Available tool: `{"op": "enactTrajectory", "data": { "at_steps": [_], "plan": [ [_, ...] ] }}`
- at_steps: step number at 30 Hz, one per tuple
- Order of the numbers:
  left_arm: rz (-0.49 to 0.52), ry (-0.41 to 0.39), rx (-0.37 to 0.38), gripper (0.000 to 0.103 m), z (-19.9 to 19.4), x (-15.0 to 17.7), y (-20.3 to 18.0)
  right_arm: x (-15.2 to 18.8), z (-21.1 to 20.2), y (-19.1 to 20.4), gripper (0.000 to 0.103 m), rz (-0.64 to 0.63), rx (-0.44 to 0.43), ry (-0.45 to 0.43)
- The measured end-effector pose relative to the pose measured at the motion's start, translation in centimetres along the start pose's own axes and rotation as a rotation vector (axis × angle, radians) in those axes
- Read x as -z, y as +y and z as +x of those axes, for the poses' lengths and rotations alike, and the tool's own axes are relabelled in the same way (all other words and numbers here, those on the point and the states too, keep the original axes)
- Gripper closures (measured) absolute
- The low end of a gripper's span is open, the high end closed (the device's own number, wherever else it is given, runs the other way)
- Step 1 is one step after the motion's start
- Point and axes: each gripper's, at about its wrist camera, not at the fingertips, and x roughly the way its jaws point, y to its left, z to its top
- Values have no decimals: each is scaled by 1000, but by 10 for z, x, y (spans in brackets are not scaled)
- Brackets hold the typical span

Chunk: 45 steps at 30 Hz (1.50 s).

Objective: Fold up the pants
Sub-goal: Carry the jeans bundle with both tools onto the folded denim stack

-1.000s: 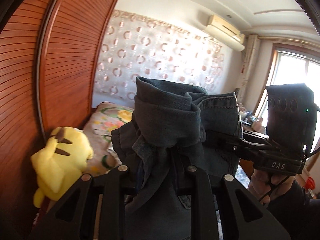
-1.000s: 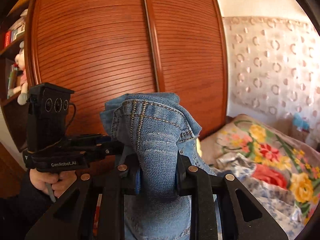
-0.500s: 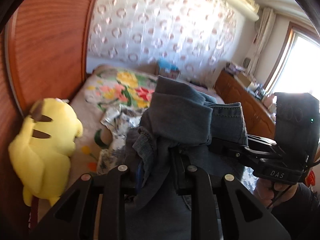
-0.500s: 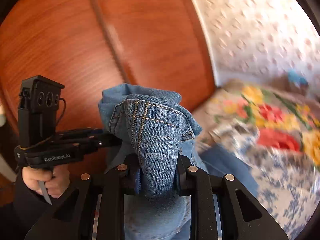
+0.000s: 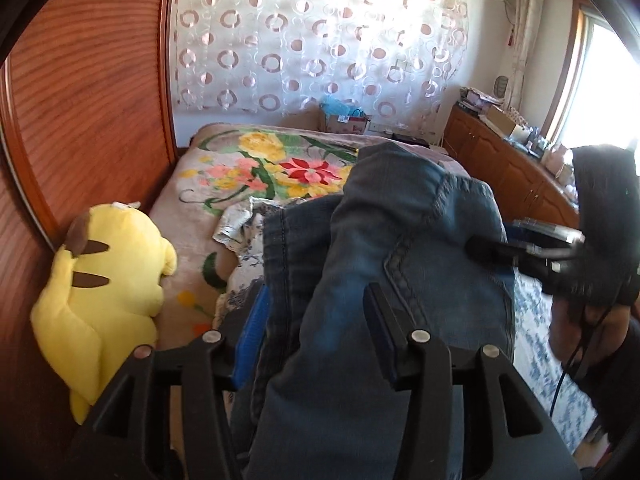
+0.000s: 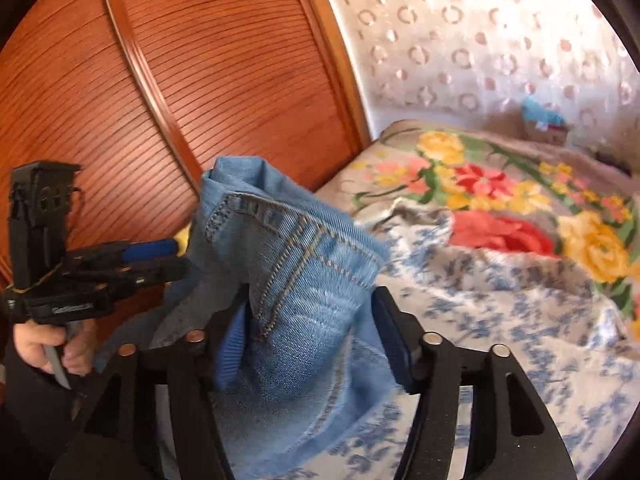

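Observation:
Blue denim pants [image 5: 400,240] bunch up between the fingers of my left gripper [image 5: 316,300], just above the bed. Its jaws are opening, and the blue pad on the left stands off the cloth. In the right wrist view a lighter fold with the waistband seam [image 6: 296,248] sits between the fingers of my right gripper [image 6: 308,300]. Those jaws are opening too, and the denim slumps loosely in the gap. The left gripper [image 6: 176,258] shows at the left of that view, held by a hand [image 6: 44,344], its tips at the denim's edge.
A floral blanket [image 5: 260,160] covers the bed, with a blue-and-white patterned sheet [image 6: 520,340] crumpled on it. A yellow plush toy [image 5: 108,272] leans against the wooden wardrobe doors [image 5: 80,100]. A low wooden cabinet [image 5: 500,168] runs along the right wall, and a box [image 5: 344,122] sits at the bed's far end.
Both grippers have come down toward the bed and tipped downward with the denim. Their jaws, clamped tight on the cloth before, now stand wider apart around it.

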Motion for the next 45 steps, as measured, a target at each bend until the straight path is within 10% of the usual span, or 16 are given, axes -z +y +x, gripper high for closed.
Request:
{"op": "enactTrajectory", "data": {
  "at_steps": [8,12,15,29,45],
  "plan": [
    [12,-55,-15,53,-29,31,-14,-8,-32,19,40,-102,74,-126],
    [-1,-64,-4,53,-36,45,-17,-13,-42,35,58,-144,4,-158],
    [12,-52,-11,53,-34,53,-22,-15,-36,50,73,-199,-32,-144],
    [-12,31,-75,53,-7,88,-5,-15,89,6,77,-193,40,97],
    [29,-67,-39,32,-29,85,-44,27,-5,39,75,-155,13,-35]
  ]
}}
